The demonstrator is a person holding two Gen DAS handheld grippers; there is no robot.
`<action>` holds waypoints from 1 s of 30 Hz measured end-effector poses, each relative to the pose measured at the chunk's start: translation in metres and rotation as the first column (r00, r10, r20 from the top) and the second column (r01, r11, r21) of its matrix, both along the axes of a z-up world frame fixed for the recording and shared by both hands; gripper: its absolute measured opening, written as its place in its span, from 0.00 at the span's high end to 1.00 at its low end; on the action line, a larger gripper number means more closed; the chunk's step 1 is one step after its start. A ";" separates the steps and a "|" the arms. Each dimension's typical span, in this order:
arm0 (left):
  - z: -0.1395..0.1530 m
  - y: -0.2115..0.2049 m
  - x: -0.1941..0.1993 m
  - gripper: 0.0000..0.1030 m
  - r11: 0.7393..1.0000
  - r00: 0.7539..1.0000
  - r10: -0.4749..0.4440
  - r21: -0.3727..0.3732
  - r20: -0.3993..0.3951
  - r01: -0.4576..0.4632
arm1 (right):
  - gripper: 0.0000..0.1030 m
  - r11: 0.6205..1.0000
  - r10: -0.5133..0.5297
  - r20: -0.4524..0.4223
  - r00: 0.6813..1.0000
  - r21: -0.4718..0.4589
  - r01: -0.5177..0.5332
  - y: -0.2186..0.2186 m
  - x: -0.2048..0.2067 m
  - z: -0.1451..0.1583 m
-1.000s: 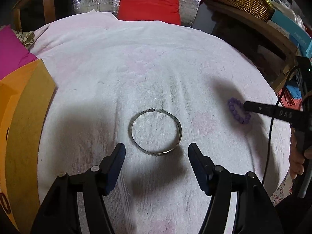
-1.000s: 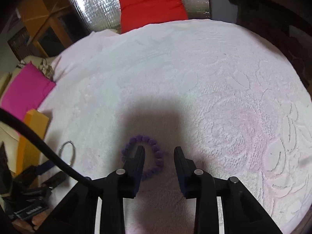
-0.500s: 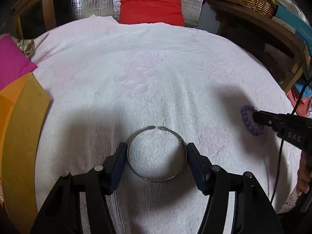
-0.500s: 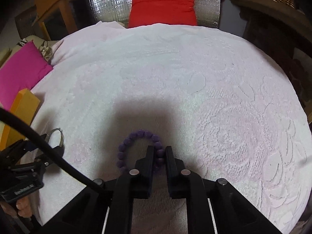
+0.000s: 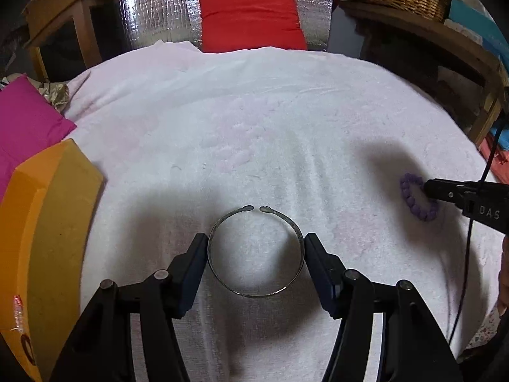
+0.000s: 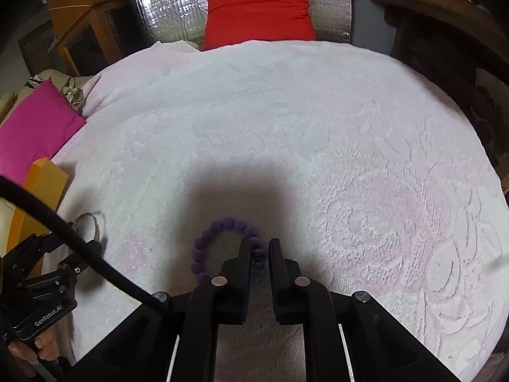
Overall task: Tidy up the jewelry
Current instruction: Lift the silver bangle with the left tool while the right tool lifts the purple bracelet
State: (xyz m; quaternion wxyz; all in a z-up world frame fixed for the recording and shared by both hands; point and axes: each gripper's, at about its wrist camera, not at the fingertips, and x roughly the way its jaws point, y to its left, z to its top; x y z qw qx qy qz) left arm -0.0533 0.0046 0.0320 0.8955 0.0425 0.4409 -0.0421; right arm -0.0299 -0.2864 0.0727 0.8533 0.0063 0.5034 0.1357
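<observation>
Silver bangle (image 5: 254, 251) between left fingers (image 5: 192, 262); right fingers (image 6: 243, 256) pinch purple bracelet (image 6: 222, 245).

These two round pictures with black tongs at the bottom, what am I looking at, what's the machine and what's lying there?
There is no robot here. A person holds a hand tool in each hand; each tool ends in two-fingered tongs and carries a wide-angle camera looking along them, hence the rounded look.

The left-hand camera's view shows the left tongs set around a silver open bangle, one finger against each side of it. The bangle lies flat on a pale pink towel.

The right-hand camera's view shows the right tongs nearly closed on one side of a purple bead bracelet, which lies on the same towel; one finger is inside the loop, one outside.

Each view also catches the other tool at its edge. Beside the towel are an orange box, a magenta cushion and a red cushion.
</observation>
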 end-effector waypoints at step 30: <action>-0.009 -0.006 0.004 0.38 0.996 1.000 -0.003 0.092 -0.004 0.003 | 0.88 0.995 0.060 0.061 0.996 -0.084 -0.055 0.008 -0.005 -0.006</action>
